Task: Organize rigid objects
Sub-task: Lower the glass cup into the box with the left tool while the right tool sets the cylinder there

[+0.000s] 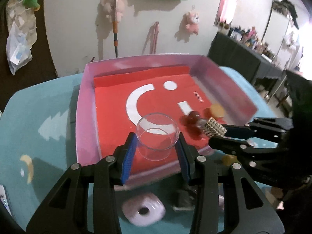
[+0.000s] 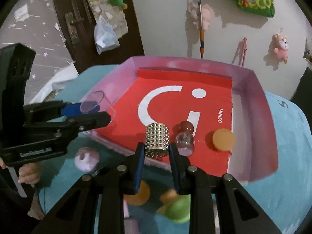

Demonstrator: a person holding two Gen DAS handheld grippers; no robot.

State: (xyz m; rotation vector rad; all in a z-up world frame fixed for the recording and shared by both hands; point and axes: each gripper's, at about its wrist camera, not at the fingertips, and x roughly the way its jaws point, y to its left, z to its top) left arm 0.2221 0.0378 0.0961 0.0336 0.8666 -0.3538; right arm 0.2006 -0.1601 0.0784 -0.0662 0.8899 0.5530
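Left gripper (image 1: 156, 146) clamped on a clear cup (image 1: 157, 134) over the tray's (image 1: 85, 105) near edge. Right gripper (image 2: 157, 154) clamped on a studded cylinder (image 2: 157, 142), also above the near edge, beside a red ball (image 2: 186, 127) and orange disc (image 2: 223, 139) in the tray.

A clear glass cup (image 1: 157, 136) stands upright with its mouth up, clamped between the blue pads of the left tool (image 1: 157, 150) over the near edge of the pink tray (image 1: 85, 105), at about 6 o'clock on the tray's red liner. A studded gold cylinder (image 2: 157, 140) is held upright in the right tool (image 2: 156, 154) at the tray's near rim. Just at its 3 o'clock, on the liner, lie a clear faceted ball (image 2: 184, 143) touching a red ball (image 2: 186, 127) at its 12 o'clock, and farther toward 3 o'clock an orange disc (image 2: 223, 139) lies flat.
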